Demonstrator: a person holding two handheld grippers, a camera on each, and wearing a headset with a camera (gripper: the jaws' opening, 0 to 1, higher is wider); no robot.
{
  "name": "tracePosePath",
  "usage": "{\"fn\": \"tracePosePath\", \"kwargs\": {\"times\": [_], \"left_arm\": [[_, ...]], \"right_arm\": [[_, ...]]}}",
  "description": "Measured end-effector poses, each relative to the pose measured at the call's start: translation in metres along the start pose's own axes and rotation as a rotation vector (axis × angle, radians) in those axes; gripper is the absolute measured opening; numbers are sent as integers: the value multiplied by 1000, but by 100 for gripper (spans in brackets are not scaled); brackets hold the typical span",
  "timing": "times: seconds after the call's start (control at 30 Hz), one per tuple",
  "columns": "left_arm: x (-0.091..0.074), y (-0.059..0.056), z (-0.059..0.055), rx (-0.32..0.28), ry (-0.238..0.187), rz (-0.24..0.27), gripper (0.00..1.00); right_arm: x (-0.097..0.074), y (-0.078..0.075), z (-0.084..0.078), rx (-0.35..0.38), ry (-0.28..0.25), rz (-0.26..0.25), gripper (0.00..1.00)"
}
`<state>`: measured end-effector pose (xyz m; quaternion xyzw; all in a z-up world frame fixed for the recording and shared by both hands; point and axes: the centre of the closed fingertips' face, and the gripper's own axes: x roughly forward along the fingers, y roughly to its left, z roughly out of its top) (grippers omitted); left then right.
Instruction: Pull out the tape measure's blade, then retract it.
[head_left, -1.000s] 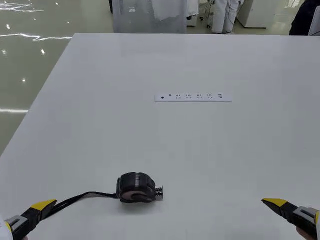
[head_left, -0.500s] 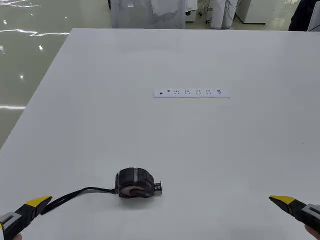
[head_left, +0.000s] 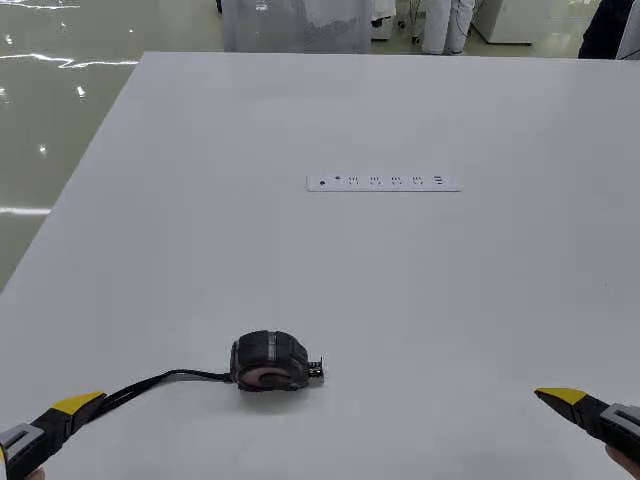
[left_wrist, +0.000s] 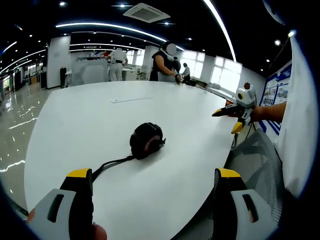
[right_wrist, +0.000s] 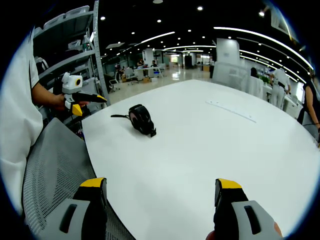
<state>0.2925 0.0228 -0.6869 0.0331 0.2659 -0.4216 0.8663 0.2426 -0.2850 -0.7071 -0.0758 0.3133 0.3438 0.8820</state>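
A dark round tape measure lies on the white table near its front edge, its blade drawn in and a black wrist strap trailing to the left. The left gripper view has the tape measure ahead of my open left gripper, and the right gripper view has the tape measure far ahead to the left of my open right gripper. In the head view, the left gripper's yellow tip sits low left by the strap's end. The right gripper's tip sits low right, well away.
A white power strip lies flat in the middle of the table. People stand beyond the far edge. A grey mesh chair back is close under the right gripper. Glossy floor lies to the left of the table.
The head camera has tilted a little, so the table sits higher in the picture. Both gripper tips have dropped slightly lower in the frame. The tape measure has not moved.
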Motion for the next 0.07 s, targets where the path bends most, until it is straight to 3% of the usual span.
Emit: {"fn": "tracePosePath", "kwargs": {"times": [0.07], "left_arm": [[0,0,1,0,-1,0,99]], "right_arm": [[0,1,-1,3,2,2,90]]}}
